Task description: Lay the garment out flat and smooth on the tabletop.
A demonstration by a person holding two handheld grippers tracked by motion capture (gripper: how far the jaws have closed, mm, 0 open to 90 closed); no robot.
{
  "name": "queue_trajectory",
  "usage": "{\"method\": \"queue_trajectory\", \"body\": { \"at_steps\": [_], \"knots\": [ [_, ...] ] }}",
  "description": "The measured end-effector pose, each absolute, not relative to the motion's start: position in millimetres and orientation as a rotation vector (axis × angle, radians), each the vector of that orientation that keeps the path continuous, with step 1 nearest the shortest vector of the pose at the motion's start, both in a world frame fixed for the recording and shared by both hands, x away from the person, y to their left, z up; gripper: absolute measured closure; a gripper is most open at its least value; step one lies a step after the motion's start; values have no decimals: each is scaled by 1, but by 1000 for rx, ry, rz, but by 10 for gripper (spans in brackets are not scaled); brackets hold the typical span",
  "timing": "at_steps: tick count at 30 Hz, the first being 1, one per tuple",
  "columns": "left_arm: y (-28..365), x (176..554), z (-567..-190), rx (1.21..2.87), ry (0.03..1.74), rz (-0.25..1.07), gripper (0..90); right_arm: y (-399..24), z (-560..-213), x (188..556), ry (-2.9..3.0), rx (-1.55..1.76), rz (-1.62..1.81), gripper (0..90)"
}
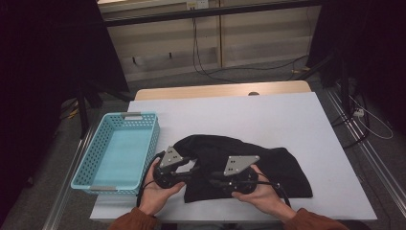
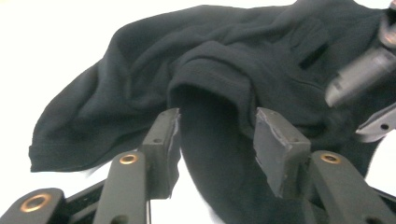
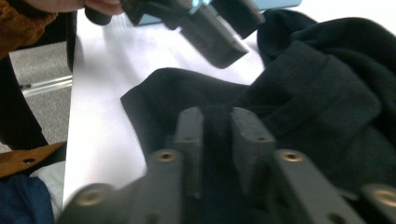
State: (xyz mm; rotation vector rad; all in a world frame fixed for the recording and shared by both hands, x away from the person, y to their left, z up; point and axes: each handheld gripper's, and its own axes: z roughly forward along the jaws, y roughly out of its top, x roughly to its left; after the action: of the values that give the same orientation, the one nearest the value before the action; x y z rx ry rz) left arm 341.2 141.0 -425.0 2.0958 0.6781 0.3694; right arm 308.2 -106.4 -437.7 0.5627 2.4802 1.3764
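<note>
A black garment [image 1: 273, 160] lies crumpled on the near half of the white table [image 1: 268, 112]. My left gripper [image 1: 191, 166] rests at the garment's left edge and points right. In the left gripper view its jaws [image 2: 217, 135] stand apart around a thick fold of the garment [image 2: 140, 79], with a sliver of white table between the left pad and the cloth. My right gripper [image 1: 214, 179] faces left at the garment's near edge. In the right gripper view [image 3: 217, 123] its narrow gap holds a ridge of the black cloth [image 3: 317, 93]. The left gripper [image 3: 240, 39] shows beyond it.
A light blue plastic basket [image 1: 128, 116] stands at the table's left edge, with nothing in it. The table's bare far half runs up to a wooden strip [image 1: 215, 90]. Cables trail on the floor beyond. The right gripper [image 2: 359, 74] shows at the right of the left gripper view.
</note>
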Motion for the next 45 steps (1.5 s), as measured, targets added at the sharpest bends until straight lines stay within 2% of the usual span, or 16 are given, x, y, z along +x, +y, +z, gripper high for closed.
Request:
{"method": "queue_trajectory", "body": {
  "at_steps": [3, 5, 10, 11, 14, 19, 23, 24, 27, 28, 33, 45],
  "knots": [
    [136, 339, -423, 2093, 659, 335, 546, -119, -428, 307, 2422, 598, 1427, 517],
    [132, 337, -420, 2094, 639, 314, 554, -131, -421, 306, 2371, 630, 1452, 508],
    [113, 332, -417, 2122, 565, 244, 585, -172, -419, 309, 2290, 767, 1413, 648],
    [107, 332, -417, 2132, 543, 237, 621, -181, -420, 309, 2280, 799, 1379, 672],
    [90, 334, -415, 2152, 498, 210, 633, -205, -426, 310, 2253, 879, 1293, 726],
    [80, 328, -426, 2215, 447, 168, 588, -228, -441, 312, 2248, 963, 1215, 745],
    [87, 322, -436, 2256, 441, 164, 590, -230, -451, 317, 2277, 990, 1133, 730],
    [88, 322, -438, 2255, 452, 172, 626, -229, -453, 318, 2284, 989, 1123, 719],
    [94, 326, -438, 2244, 479, 175, 805, -227, -456, 320, 2304, 989, 1103, 683],
    [96, 327, -435, 2225, 493, 176, 832, -225, -457, 320, 2309, 985, 1096, 663],
    [110, 337, -417, 2110, 554, 245, 850, -220, -460, 321, 2311, 978, 1076, 565],
    [141, 341, -397, 1982, 630, 331, 852, -221, -460, 322, 2291, 998, 1076, 517]
  ]
}}
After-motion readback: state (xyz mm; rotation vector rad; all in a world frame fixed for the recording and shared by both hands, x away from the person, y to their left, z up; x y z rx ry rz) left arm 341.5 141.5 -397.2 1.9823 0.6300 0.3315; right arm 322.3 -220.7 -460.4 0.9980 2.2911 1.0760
